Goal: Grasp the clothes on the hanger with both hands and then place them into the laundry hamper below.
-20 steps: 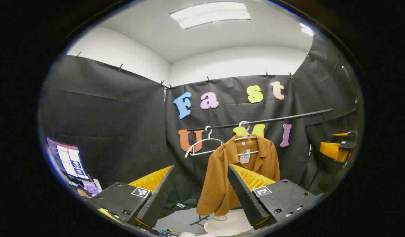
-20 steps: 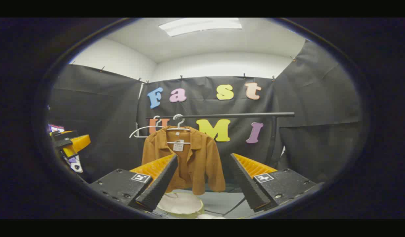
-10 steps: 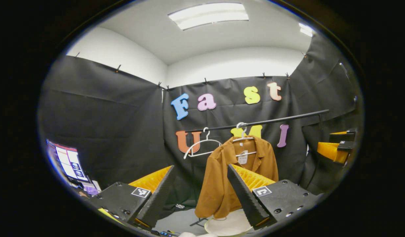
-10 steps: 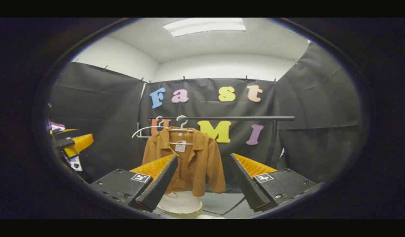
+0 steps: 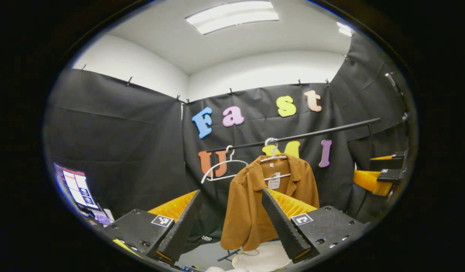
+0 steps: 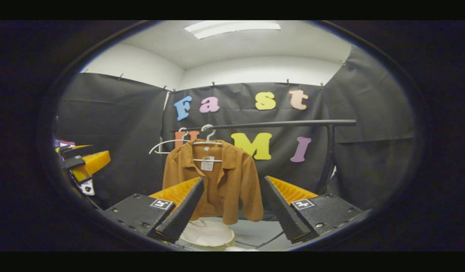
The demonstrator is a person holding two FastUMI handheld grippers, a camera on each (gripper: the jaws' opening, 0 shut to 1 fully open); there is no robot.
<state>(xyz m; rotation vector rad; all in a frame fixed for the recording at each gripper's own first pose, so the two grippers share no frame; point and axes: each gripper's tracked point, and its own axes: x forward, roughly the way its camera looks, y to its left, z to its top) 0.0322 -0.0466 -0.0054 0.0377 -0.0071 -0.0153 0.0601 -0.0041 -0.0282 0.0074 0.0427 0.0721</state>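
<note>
Brown shirt [image 6: 217, 177] hung | monitor [image 5: 75, 185] left view | fingers [image 6: 181, 217] apart

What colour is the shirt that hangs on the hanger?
The shirt is plain rusty brown, seen best in the right gripper view.

Laundry hamper [image 5: 261, 258]: pale rim at 6 o'clock in left gripper view, right part hidden behind own finger, lower part cut by edge. In right gripper view, hamper [image 6: 210, 234] left side covered by a finger.
Brown shirt [image 5: 251, 211]: right front hidden behind finger; neck tag too small to read.
Monitor [image 5: 75, 185]: at 8 o'clock, cut by edge, blurred.
Right gripper [image 5: 380, 175]: at 3 o'clock, cut by edge, opening not discernible.
</note>
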